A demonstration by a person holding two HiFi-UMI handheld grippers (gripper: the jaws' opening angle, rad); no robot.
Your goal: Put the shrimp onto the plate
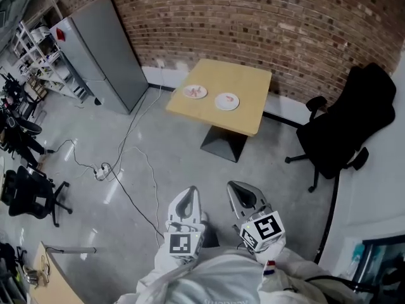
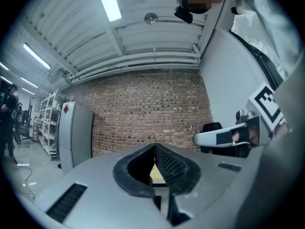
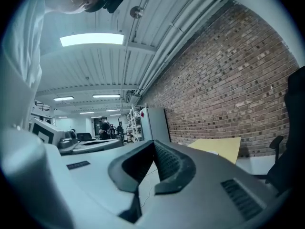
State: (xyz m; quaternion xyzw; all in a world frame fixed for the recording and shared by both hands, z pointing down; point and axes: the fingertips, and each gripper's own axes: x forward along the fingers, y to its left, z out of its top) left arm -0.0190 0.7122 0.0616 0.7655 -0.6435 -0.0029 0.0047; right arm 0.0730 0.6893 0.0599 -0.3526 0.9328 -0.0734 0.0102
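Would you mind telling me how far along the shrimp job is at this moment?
Nothing looks done. In hand: nothing; the left gripper and right gripper are shut, empty, well short of the table. Left: the whole transfer; the two plates each bear something pink, too small to identify.

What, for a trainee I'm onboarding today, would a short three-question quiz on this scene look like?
1. True or false: the left gripper and the right gripper are both shut and empty.
2. How many round white plates lie on the square light-wood table? A) one B) two C) three
3. Fill in: in the head view, the black office chair stands to the table's ____.

Key: 1 true; 2 B; 3 right.
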